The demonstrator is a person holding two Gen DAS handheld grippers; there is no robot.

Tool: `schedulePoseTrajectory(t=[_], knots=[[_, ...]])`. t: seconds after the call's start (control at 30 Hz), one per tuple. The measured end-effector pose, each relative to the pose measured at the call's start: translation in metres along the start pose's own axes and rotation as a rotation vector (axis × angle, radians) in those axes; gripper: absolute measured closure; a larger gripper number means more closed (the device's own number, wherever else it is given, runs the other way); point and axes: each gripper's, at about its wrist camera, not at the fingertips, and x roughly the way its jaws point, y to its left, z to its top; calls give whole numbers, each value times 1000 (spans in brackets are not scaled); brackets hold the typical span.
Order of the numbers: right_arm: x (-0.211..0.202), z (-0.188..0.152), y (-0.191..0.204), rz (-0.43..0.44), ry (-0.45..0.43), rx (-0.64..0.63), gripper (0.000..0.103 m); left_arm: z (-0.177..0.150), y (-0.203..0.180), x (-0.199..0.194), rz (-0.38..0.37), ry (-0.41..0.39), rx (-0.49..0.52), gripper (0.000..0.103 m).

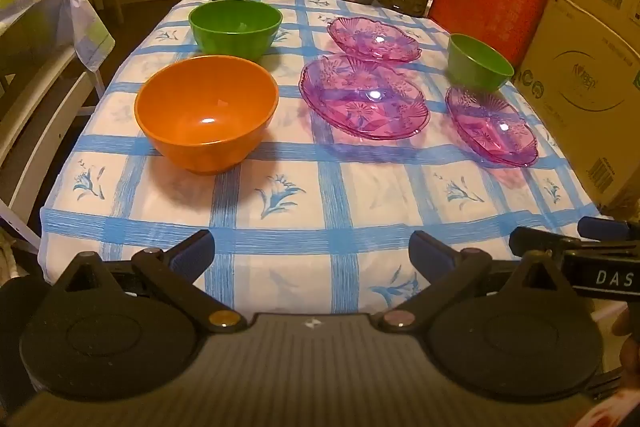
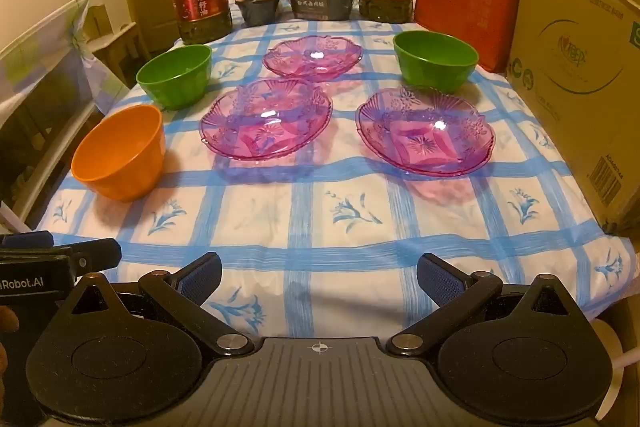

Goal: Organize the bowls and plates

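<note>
- orange bowl (image 2: pixel 120 155): smooth plastic, near left on table (image 2: pixel 320 227), checked blue-white floral cloth
- two green bowls (image 2: pixel 176 75) (image 2: pixel 436 61), far left, far right
- three pink plates (image 2: pixel 266 119) (image 2: pixel 312 58) (image 2: pixel 425 130): clear, embossed, scalloped, centre to right
- left gripper (image 1: pixel 312 253): "Robot.AI" on body, jaws wide, empty
- right gripper (image 2: pixel 319 277): "DAS", same

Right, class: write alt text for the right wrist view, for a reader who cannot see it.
Three pink glass plates, two green bowls and an orange bowl sit apart on a blue-checked tablecloth. The open right gripper hovers at the near edge, empty.
</note>
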Motion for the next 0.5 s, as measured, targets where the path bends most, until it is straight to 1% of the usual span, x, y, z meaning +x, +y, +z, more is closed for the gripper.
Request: schedulePoseTrajectory(t=[0.5], knots=[[0, -2, 0, 4, -2, 3, 0, -3, -1, 1, -10, -7, 13, 1]])
